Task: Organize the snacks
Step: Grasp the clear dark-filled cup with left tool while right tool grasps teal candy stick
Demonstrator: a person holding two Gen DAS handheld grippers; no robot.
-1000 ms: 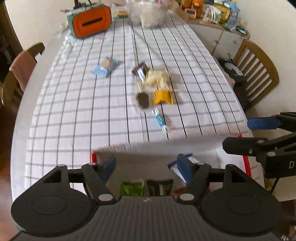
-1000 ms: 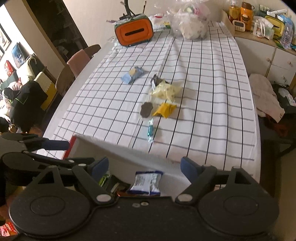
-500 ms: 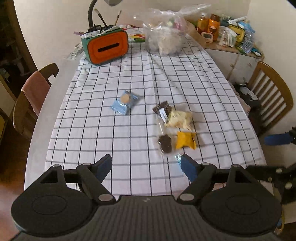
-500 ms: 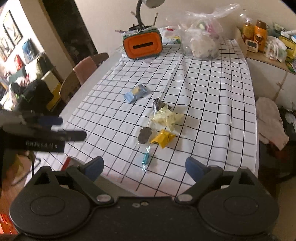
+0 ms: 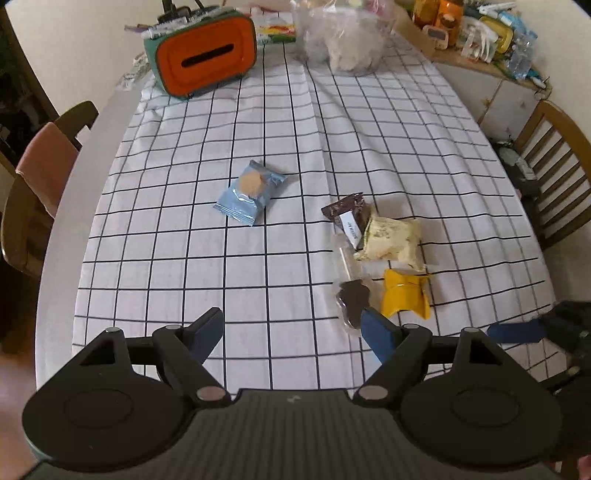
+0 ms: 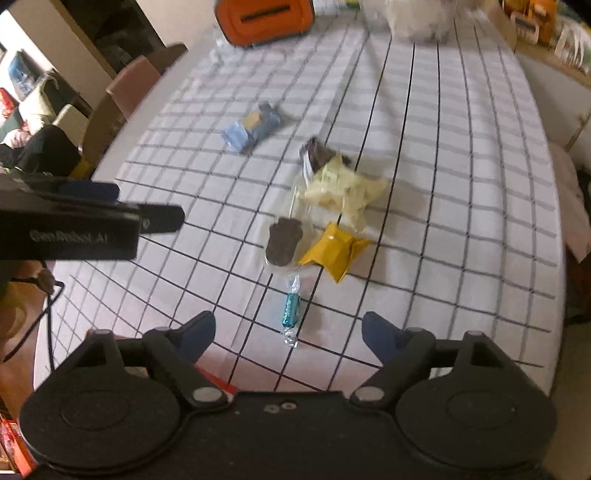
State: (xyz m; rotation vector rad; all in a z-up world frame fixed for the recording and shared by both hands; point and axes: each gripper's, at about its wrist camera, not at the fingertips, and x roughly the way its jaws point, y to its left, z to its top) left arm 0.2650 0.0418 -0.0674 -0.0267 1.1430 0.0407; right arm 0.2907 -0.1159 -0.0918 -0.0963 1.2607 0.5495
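Several snacks lie on the checked tablecloth [image 5: 207,258]: a light blue cookie packet [image 5: 251,192], a dark brown packet [image 5: 347,214], a pale yellow packet [image 5: 391,243], a yellow packet [image 5: 404,297] and a chocolate in clear wrap [image 5: 352,299]. My left gripper [image 5: 291,332] hangs open and empty above the cloth, its right finger just in front of the chocolate. My right gripper [image 6: 288,332] hovers over a teal candy [image 6: 290,312]. Its jaws are closing, the candy lies between the fingertips, and the pads are well clear of it. The right wrist view is blurred.
An orange tissue box [image 5: 205,55] and a full plastic bag [image 5: 343,40] stand at the table's far end. Wooden chairs flank the table on the left [image 5: 44,173] and right [image 5: 554,177]. A cluttered cabinet [image 5: 487,29] sits at the back right.
Both grippers moved forward from the box below the table's near edge to over the cloth. The box has left view. The right gripper sank toward the teal candy.
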